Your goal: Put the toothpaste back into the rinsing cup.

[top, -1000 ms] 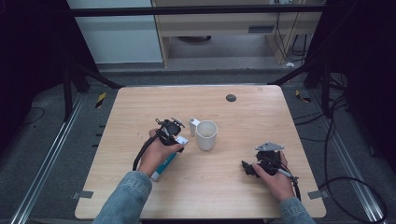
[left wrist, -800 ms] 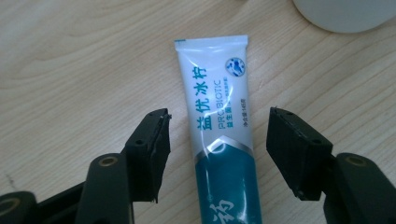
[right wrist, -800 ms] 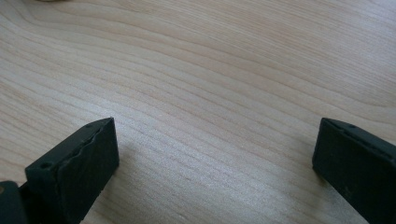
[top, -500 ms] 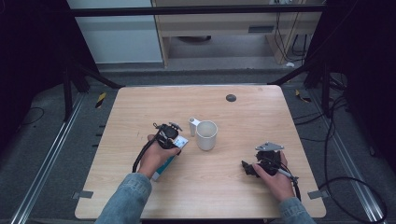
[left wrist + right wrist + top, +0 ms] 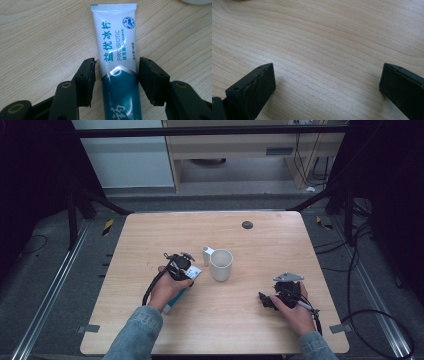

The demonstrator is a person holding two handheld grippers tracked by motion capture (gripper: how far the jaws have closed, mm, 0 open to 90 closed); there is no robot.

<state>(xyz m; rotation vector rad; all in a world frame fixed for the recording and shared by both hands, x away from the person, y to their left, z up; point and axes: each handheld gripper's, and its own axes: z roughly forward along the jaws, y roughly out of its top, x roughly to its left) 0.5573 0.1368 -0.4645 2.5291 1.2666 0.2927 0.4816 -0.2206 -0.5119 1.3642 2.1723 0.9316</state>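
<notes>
Since a second ago the left gripper [image 5: 186, 265] has shifted only a little over the tube [image 5: 119, 57], and its jaws have just been closing around it; the right gripper [image 5: 270, 301] has not moved from its place near the table's right front.

On the table [image 5: 280, 245] a white mug [image 5: 221, 264] stands just beyond and to the right of the left gripper, its handle turned toward that gripper. A small dark disc [image 5: 247, 225] lies well apart from both, toward the far edge. The mug is near the tube's flat end but not touching it, as far as the high view shows; in the left gripper view a sliver of white rim shows at the upper right corner, clear of the tube. Nothing lies between the jaws and the tube.

The tube lies flat on the wood, its white crimped end pointing away from the left gripper and its teal part running back under the hand [image 5: 167, 287]. It sits between the two black jaws, at about its middle. The right-hand jaw in that view is at the tube's edge, just about touching; the other jaw stands off with a narrow strip of wood visible. The jaws are apart, not yet pressing.

The right gripper's jaws stand wide apart over bare wood, holding nothing.
</notes>
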